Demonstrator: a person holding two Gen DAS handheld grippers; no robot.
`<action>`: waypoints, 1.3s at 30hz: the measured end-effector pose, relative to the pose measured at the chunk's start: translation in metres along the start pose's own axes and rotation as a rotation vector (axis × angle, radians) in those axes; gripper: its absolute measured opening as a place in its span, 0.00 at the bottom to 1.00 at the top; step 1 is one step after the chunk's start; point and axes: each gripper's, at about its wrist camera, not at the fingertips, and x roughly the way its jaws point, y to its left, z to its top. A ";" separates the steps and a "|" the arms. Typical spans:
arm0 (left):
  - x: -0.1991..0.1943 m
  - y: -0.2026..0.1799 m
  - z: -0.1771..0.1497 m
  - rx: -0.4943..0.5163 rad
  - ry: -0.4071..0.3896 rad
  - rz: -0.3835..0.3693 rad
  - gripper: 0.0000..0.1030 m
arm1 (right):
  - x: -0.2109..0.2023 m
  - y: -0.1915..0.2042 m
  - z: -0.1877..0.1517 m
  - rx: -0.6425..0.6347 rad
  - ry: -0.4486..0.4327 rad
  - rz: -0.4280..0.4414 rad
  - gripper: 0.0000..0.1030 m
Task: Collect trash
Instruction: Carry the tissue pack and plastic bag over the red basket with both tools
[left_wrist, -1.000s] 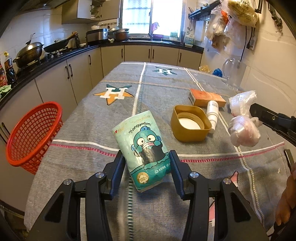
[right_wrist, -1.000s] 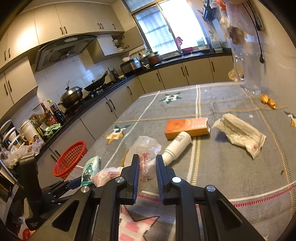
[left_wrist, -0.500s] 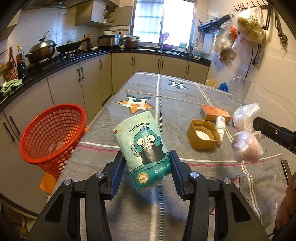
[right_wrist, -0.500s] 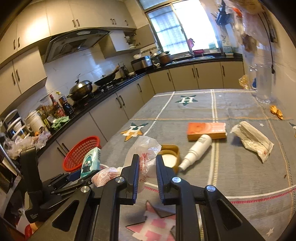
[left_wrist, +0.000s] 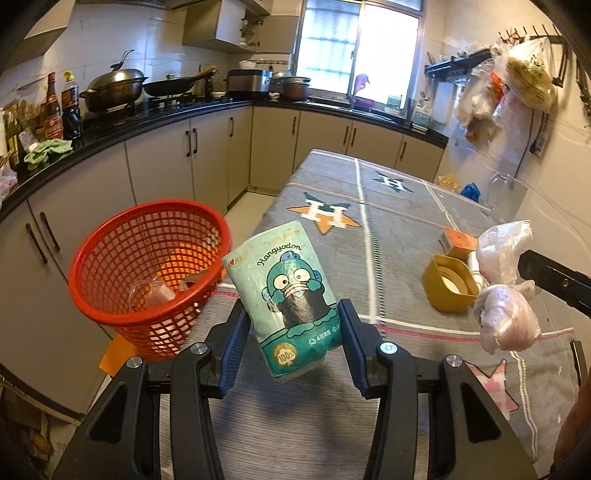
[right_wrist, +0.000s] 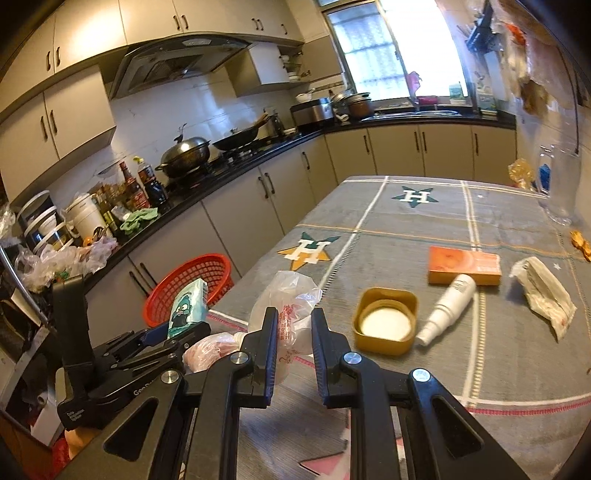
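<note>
- The round red plastic basket (left_wrist: 147, 273) with a net of holes is sitting on the left, just beside the table edge, and some clear crumpled trash is lying inside it.
- The left gripper (left_wrist: 291, 350) is squeezing a soft green tissue pack (left_wrist: 286, 295) with a blue-green cartoon fish on it, holding it up in the air, tilted, near the basket.
- The grey striped tablecloth (left_wrist: 388, 221) with star shapes is covering the table.
- A square yellow lid (right_wrist: 386, 321), a white plastic bottle (right_wrist: 448, 308), an orange box (right_wrist: 463, 265) and a crumpled white paper wrapper (right_wrist: 545, 293) are lying on the cloth.
- The right gripper (right_wrist: 294, 332) is pinching a thin clear plastic bag (right_wrist: 288, 306) with red print, its fingers close together. A pinkish lump in the bag is hanging down beside it.
</note>
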 end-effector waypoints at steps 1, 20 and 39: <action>0.001 0.003 0.001 -0.005 0.000 0.005 0.46 | 0.004 0.004 0.002 -0.009 0.004 0.003 0.18; 0.003 0.077 0.016 -0.100 -0.022 0.103 0.46 | 0.059 0.052 0.033 -0.127 0.058 0.052 0.18; 0.005 0.131 0.039 -0.144 -0.047 0.173 0.46 | 0.112 0.096 0.063 -0.197 0.098 0.087 0.18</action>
